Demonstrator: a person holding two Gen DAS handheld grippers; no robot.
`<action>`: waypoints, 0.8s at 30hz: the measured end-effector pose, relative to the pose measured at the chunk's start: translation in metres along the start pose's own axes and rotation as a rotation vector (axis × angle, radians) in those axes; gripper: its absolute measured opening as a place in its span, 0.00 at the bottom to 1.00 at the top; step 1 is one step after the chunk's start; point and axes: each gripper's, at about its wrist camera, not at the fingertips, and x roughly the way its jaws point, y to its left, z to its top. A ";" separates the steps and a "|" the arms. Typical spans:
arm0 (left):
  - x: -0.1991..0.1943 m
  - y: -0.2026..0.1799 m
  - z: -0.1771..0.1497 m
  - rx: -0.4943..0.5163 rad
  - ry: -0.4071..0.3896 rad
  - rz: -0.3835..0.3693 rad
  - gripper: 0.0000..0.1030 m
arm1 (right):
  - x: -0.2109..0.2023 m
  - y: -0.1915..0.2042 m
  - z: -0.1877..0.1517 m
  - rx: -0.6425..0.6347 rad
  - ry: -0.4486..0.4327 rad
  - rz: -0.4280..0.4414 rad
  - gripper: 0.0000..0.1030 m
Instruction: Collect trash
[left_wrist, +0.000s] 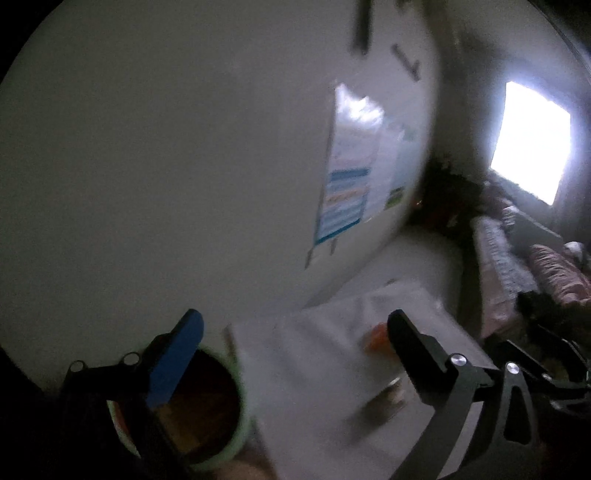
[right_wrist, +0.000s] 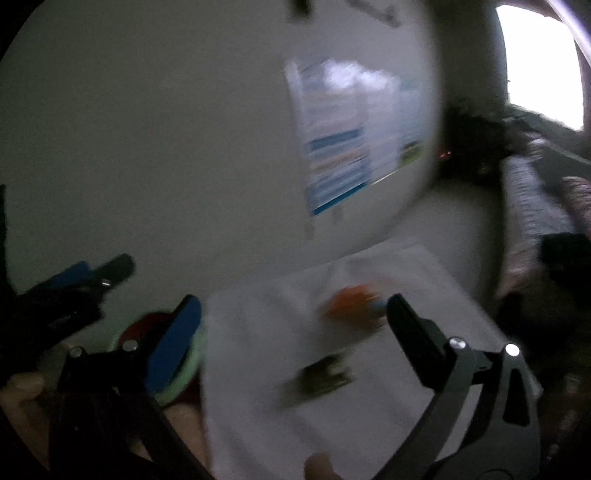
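Both grippers stand wide with nothing between their fingers: the left gripper (left_wrist: 295, 325) hangs over the near edge of a white desk (left_wrist: 317, 417), the right gripper (right_wrist: 293, 308) likewise. Ahead of the right gripper, between its fingers in the view, lie an orange scrap (right_wrist: 351, 301) and a dark, blurred piece (right_wrist: 325, 374), perhaps a wrapper. A green-rimmed bin (left_wrist: 221, 424) sits just below the left gripper's blue finger (left_wrist: 177, 358).

A dim room in a home, likely a bedroom: a bright window (left_wrist: 532, 142), patterned bedding (left_wrist: 506, 266) piled beneath it, a printed poster (left_wrist: 354, 173) taped to the pale wall (left_wrist: 147, 166), and a white-covered table (left_wrist: 325, 387) beside a green bin (left_wrist: 236, 432).
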 end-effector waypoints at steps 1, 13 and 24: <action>-0.003 -0.012 0.005 0.015 -0.021 -0.024 0.92 | -0.009 -0.011 0.003 0.016 -0.032 -0.039 0.96; -0.020 -0.098 0.029 0.088 -0.125 -0.015 0.92 | -0.053 -0.080 -0.001 0.123 -0.219 -0.311 0.96; -0.021 -0.109 0.022 0.141 -0.102 -0.006 0.92 | -0.052 -0.086 -0.003 0.145 -0.205 -0.324 0.96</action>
